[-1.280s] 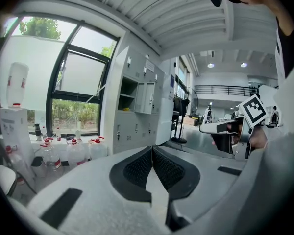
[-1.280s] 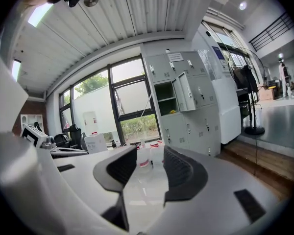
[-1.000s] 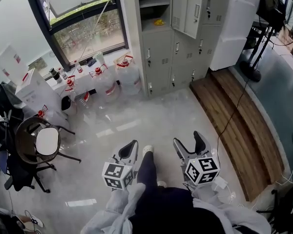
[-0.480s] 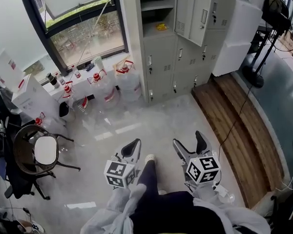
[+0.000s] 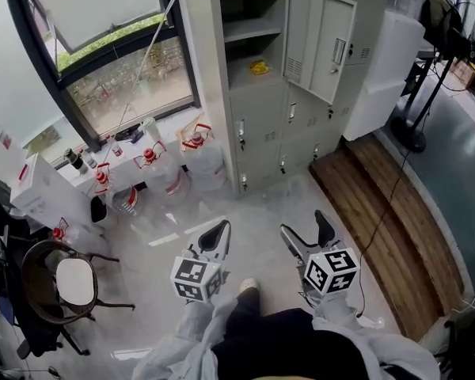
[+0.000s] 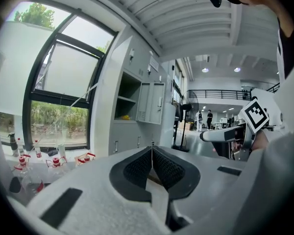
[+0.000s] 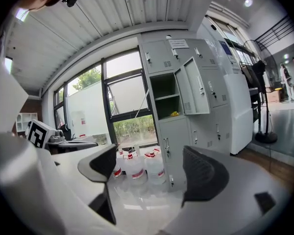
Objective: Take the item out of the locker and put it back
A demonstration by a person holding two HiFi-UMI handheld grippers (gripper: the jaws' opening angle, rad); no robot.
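Daylit room with glossy pale floor (image 5: pixel 261 204)
Dark-framed window (image 5: pixel 115 62), water jugs (image 5: pixel 199 155) beneath it; wooden platform (image 5: pixel 388 212) at right.

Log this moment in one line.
left gripper: shut, empty | right gripper: jaws just opened, nothing between | locker door: open | yellow item: on shelf

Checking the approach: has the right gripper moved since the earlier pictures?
Yes: the right gripper has come nearer the locker; its empty jaws have just been opening.

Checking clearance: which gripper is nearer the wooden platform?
Right. The right gripper, its empty jaws just opened, is beside the wooden platform; the left gripper is farther left.
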